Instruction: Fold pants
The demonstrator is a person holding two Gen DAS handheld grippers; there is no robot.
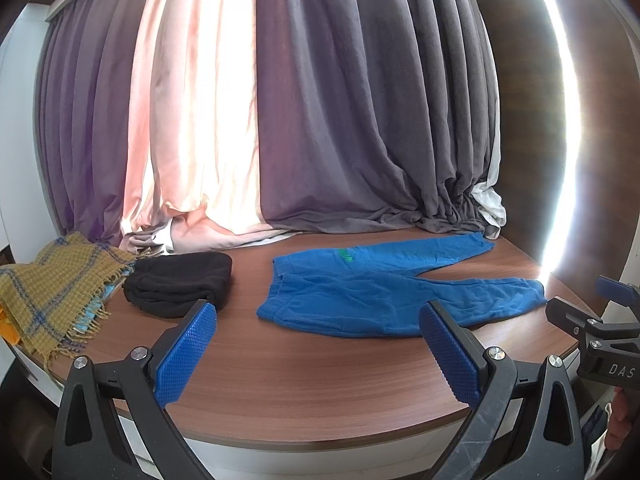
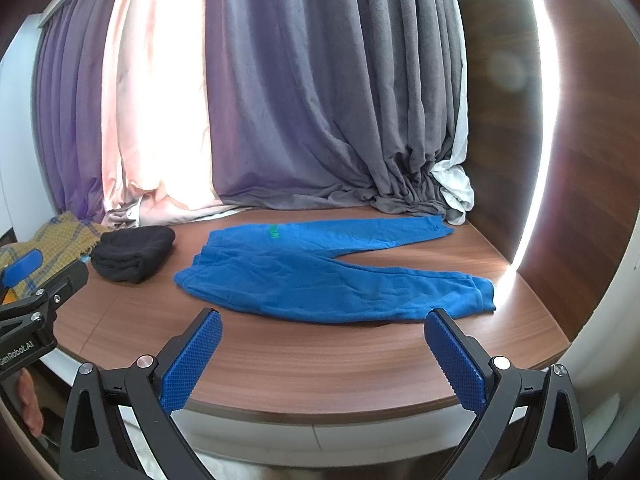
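Observation:
Blue pants (image 1: 384, 292) (image 2: 320, 276) lie flat on the brown wooden table (image 1: 304, 376) (image 2: 320, 364), waistband to the left, both legs spread apart toward the right, a green mark near the waist. My left gripper (image 1: 318, 344) hovers open above the table's near edge, short of the pants, with nothing between its blue pads. My right gripper (image 2: 324, 350) is likewise open and empty, just short of the nearer leg. The right gripper's body (image 1: 600, 332) shows at the left view's right edge, and the left gripper's body (image 2: 32, 300) at the right view's left edge.
A folded black garment (image 1: 180, 282) (image 2: 134, 252) lies left of the pants. A mustard plaid scarf (image 1: 56, 284) (image 2: 52, 244) sits at the far left. Grey and pink curtains (image 1: 280, 120) (image 2: 280, 100) hang behind the table, pooling on its back edge. A wooden wall (image 2: 520, 160) closes the right side.

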